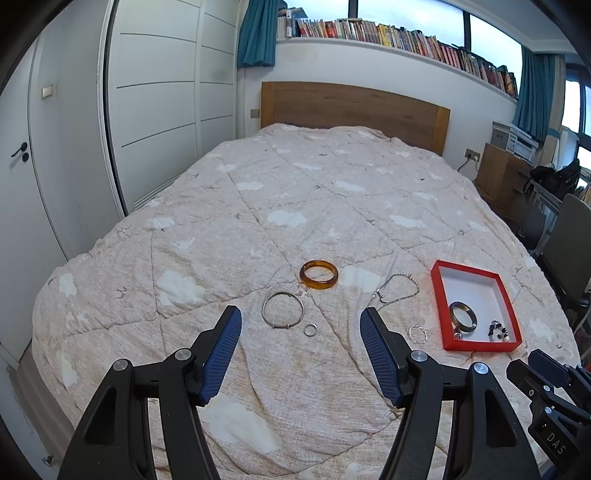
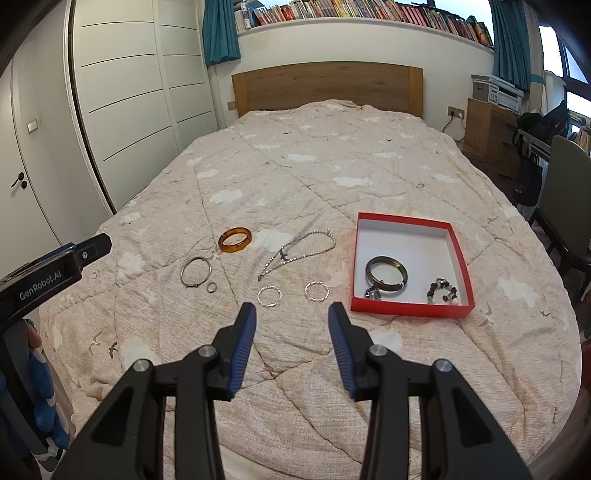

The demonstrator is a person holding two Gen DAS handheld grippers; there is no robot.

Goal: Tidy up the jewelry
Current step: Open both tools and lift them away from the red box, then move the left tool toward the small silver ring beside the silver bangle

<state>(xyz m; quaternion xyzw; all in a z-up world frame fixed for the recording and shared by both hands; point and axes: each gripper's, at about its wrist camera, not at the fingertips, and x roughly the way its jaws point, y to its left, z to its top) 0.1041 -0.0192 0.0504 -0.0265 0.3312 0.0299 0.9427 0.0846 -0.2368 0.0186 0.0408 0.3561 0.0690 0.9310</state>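
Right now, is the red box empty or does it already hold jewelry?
Not empty. The red box holds a dark bangle and small beaded pieces near its front wall.

Bedroom: a bed with cloud-print quilt and wooden headboard; white panelled wardrobe and door at left; book-lined ledge under daylit windows with teal curtains; wooden cabinet at right

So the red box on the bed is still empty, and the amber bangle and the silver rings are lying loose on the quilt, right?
Not quite. The red box is not empty: the right wrist view shows a dark bangle and a small beaded piece already inside. The amber bangle and the silver rings do lie loose on the quilt.
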